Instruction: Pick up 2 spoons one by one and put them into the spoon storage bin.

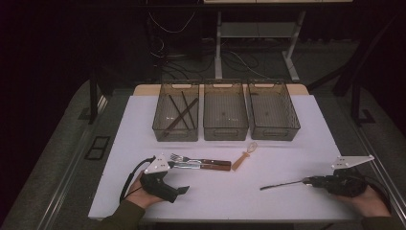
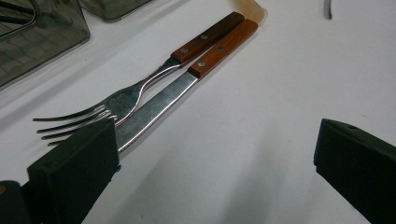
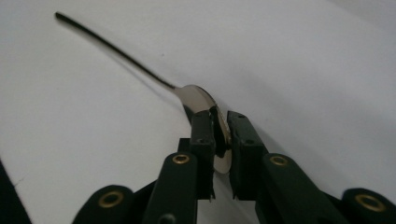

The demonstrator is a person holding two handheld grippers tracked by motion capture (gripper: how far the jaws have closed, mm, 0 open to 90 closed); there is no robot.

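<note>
A fork (image 1: 184, 158) and a knife (image 1: 206, 166), both with wooden handles, lie side by side on the white table (image 1: 215, 196). In the left gripper view the fork (image 2: 116, 100) and knife (image 2: 159, 105) lie just past the left jaw. My left gripper (image 1: 178, 177) (image 2: 217, 135) is open wide, low over the table, holding nothing. A dark slim spoon (image 1: 282, 184) lies at the right. My right gripper (image 1: 310, 181) (image 3: 220, 135) is shut on the spoon's bowl (image 3: 201, 99), and its handle points away from the jaws.
Three clear grey bins stand in a row at the back: the left bin (image 1: 163, 125) holds dark sticks, while the middle bin (image 1: 225, 130) and right bin (image 1: 274, 132) look bare. A small wooden-handled whisk (image 1: 244, 155) lies right of the knife.
</note>
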